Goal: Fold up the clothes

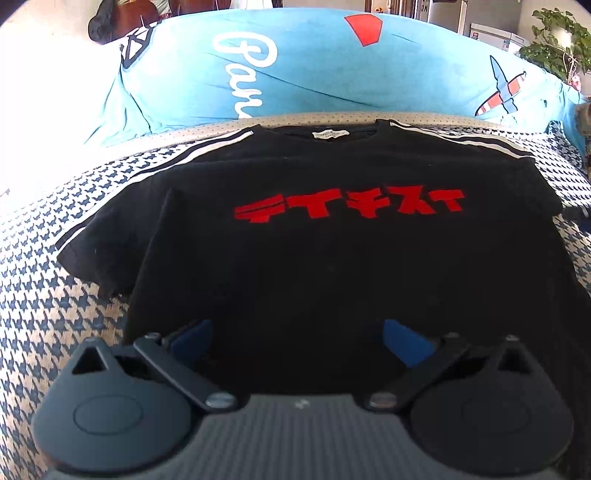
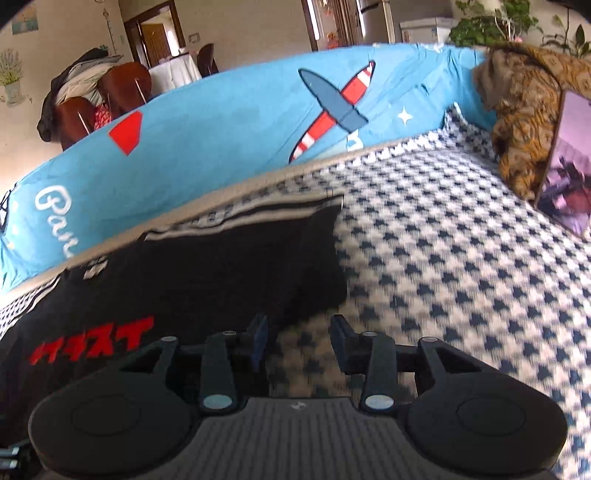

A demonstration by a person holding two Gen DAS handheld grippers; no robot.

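Observation:
A black T-shirt (image 1: pixel 332 258) with red lettering and white shoulder stripes lies flat, front up, on a houndstooth sofa seat (image 1: pixel 55 295). Its collar points away from me. My left gripper (image 1: pixel 297 336) is wide open, hovering over the shirt's lower middle, holding nothing. In the right wrist view the shirt (image 2: pixel 221 266) fills the left half, its right sleeve spread toward the centre. My right gripper (image 2: pixel 299 343) is open and empty, just off the shirt's right edge below that sleeve, over the seat cover (image 2: pixel 461 295).
A blue cushion (image 1: pixel 314 66) with white script and plane prints runs along the sofa back. A brown patterned blanket (image 2: pixel 524 122) and a purple-faced panel (image 2: pixel 569 173) sit at the right end. Chairs (image 2: pixel 122 92) and plants (image 2: pixel 491 22) stand behind.

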